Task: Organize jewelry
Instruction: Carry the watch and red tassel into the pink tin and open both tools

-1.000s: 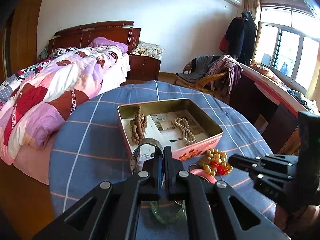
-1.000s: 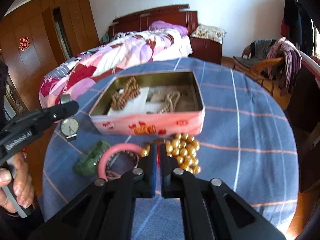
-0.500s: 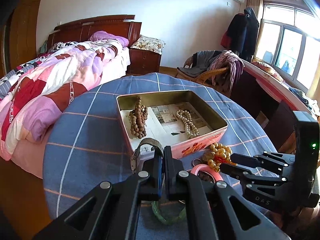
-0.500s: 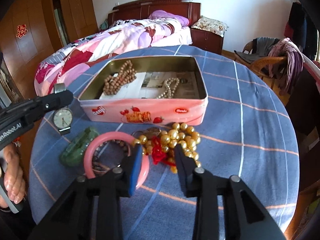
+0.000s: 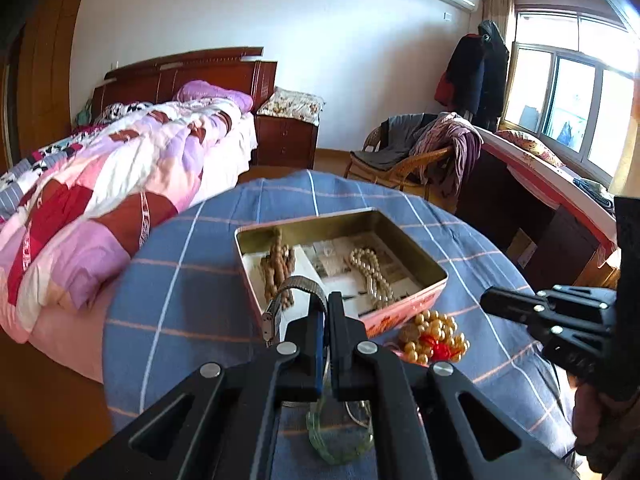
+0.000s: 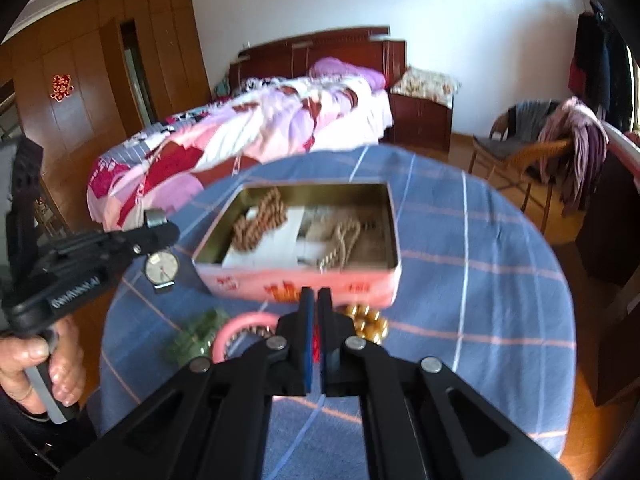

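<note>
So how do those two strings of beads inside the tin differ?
In the pink tin, the brown bead string has bigger, dull wood-coloured beads bunched in a thick clump on the left. The pearl string has smaller, pale shiny beads, laid out in a loose, thinner line on the right. Both rest on the paper lining.

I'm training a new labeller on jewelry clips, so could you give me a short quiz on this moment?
1. True or false: the gold bead bracelet lies inside the pink tin.
2. The left gripper is shut on: A) a pink bangle, B) the watch, C) the pearl necklace.
3. Which two pieces lie in the tin?

Key:
1. False. It lies on the tablecloth in front of the tin.
2. B, held by its strap.
3. The brown beads and the pearl necklace.
</note>
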`<state>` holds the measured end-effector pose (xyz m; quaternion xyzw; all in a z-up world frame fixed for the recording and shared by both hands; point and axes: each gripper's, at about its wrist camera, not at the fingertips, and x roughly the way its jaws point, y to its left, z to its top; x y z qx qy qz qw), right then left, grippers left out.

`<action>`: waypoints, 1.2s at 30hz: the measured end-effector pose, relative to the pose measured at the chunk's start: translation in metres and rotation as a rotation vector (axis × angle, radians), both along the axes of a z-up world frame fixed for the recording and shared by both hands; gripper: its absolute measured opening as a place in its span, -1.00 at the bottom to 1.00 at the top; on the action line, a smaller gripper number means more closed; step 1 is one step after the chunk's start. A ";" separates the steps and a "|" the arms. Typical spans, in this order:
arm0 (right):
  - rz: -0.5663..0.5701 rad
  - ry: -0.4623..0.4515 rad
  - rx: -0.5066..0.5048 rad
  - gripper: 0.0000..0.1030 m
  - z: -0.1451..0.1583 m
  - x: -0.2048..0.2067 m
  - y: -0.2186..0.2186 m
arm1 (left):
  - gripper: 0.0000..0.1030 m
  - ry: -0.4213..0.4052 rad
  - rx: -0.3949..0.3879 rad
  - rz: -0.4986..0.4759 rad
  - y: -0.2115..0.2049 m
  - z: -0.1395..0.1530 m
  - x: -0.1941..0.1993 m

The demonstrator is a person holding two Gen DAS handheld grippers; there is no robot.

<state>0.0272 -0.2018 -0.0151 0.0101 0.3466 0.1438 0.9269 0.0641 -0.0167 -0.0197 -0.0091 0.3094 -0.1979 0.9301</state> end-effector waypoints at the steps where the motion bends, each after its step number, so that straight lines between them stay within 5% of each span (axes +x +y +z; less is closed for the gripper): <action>1: 0.010 0.009 -0.005 -0.94 0.001 0.002 0.002 | -0.98 -0.003 0.000 0.001 0.000 0.002 0.000; 5: 0.005 0.046 -0.037 -0.74 -0.010 0.009 0.005 | -0.98 -0.003 -0.001 0.006 0.000 0.001 0.003; 7: 0.006 0.080 -0.036 -0.18 -0.022 0.012 0.006 | -0.98 0.013 0.002 0.004 -0.001 -0.006 0.004; 8: 0.010 0.091 -0.036 -0.16 -0.029 0.013 0.008 | -0.98 0.020 0.005 0.004 -0.002 -0.009 0.005; 15: 0.022 0.133 -0.067 -0.29 -0.052 0.019 0.013 | -0.98 0.056 0.009 0.000 -0.007 -0.024 0.007; 19: 0.027 0.165 -0.114 -0.88 -0.062 0.021 0.018 | -0.98 0.054 0.008 -0.003 -0.007 -0.023 0.007; 36: 0.040 -0.033 -0.065 -0.95 0.017 0.016 0.009 | -0.98 -0.015 0.008 -0.016 0.001 0.011 0.019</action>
